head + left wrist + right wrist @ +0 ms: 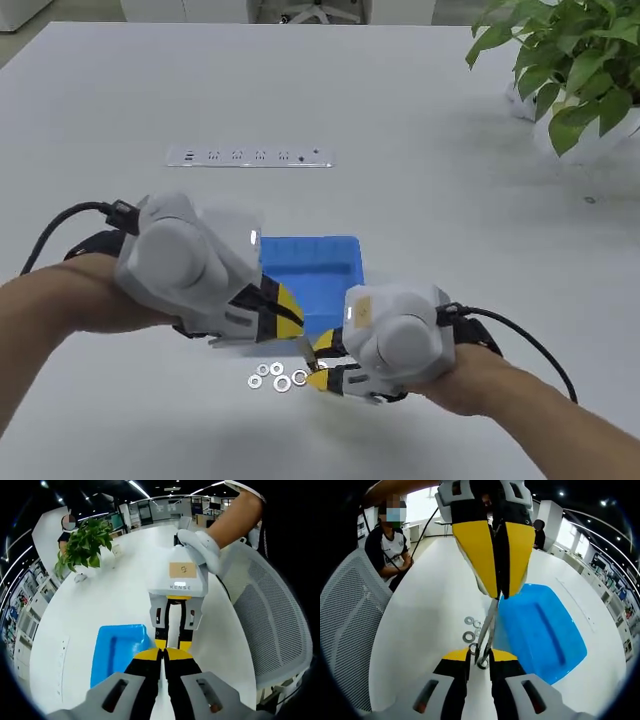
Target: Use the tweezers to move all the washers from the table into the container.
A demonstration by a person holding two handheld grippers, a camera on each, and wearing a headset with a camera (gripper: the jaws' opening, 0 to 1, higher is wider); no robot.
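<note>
The left gripper (pixel 292 315) has its jaws closed on the rear of the tweezers (pixel 490 622); the right gripper (pixel 480 655) pinches their legs near the tips, where one washer (pixel 483 664) seems caught; the other washers (pixel 275 378) lie at 7 o'clock from the blue container (pixel 320 265). I would keep the squeeze steady and lift both grippers together toward 1 o'clock; uneven motion may drop it.

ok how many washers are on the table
5 washers at least, in a loose cluster on the table beside the blue container, one at the tweezers' tips. More may be hidden.
</note>
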